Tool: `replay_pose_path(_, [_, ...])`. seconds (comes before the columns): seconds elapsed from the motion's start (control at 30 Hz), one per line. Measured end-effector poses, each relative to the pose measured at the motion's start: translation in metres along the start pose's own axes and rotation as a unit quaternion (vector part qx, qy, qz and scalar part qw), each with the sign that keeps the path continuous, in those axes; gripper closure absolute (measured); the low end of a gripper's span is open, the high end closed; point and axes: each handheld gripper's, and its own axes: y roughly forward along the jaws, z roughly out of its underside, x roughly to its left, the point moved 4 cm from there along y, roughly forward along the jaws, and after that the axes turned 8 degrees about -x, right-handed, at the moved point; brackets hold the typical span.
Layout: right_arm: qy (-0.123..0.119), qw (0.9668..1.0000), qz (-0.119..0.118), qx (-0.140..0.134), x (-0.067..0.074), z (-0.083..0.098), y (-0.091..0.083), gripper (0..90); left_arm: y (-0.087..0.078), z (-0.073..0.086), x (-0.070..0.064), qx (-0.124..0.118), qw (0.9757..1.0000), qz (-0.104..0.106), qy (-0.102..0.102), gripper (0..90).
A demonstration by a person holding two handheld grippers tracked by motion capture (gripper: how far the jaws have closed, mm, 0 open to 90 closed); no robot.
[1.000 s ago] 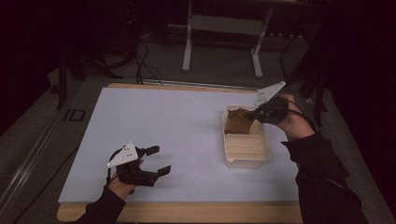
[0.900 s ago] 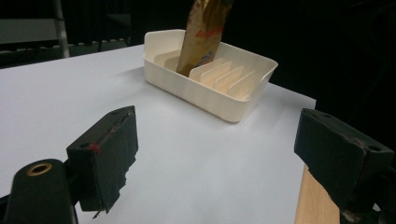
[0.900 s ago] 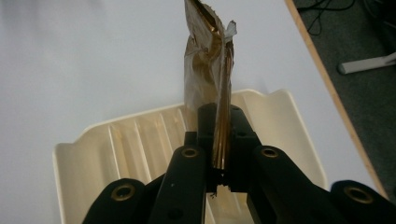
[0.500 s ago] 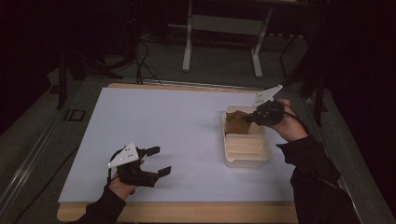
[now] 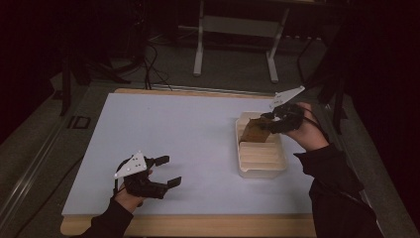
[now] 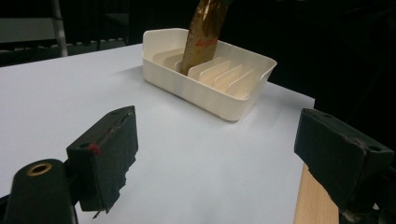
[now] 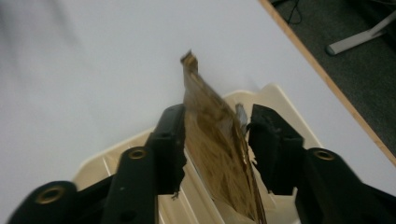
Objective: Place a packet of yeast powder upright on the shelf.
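Packet (image 5: 256, 130) is stood on end in the far slots of the cream rack (image 5: 261, 168) near the worktop's right edge, long axis tilted up and away. Right gripper (image 7: 215, 140) jaws have just been opening around it, one pad touching. Left gripper (image 5: 166, 171) is held apart, near the front-left corner.

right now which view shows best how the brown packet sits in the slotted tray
The left gripper view: the brown packet stands upright in a slot of the cream tray. The right gripper view shows it close between opened jaws; the high view shows it small beside the right gripper.
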Motion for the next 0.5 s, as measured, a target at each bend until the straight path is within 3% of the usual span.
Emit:
replay_pose_path(0.3, [0.004, 0.9991, 0.023, -0.037, 0.006, -0.014, -0.016, 46.5, 0.0, 0.0, -0.001, 0.004, 1.0, -0.001, 0.007, 14.4])
replay_pose_path(0.5, [0.022, 0.9971, 0.038, -0.062, 0.013, -0.019, -0.025, 38.4, 0.0, 0.0, -0.002, 0.005, 0.9999, -0.003, 0.015, 14.4])
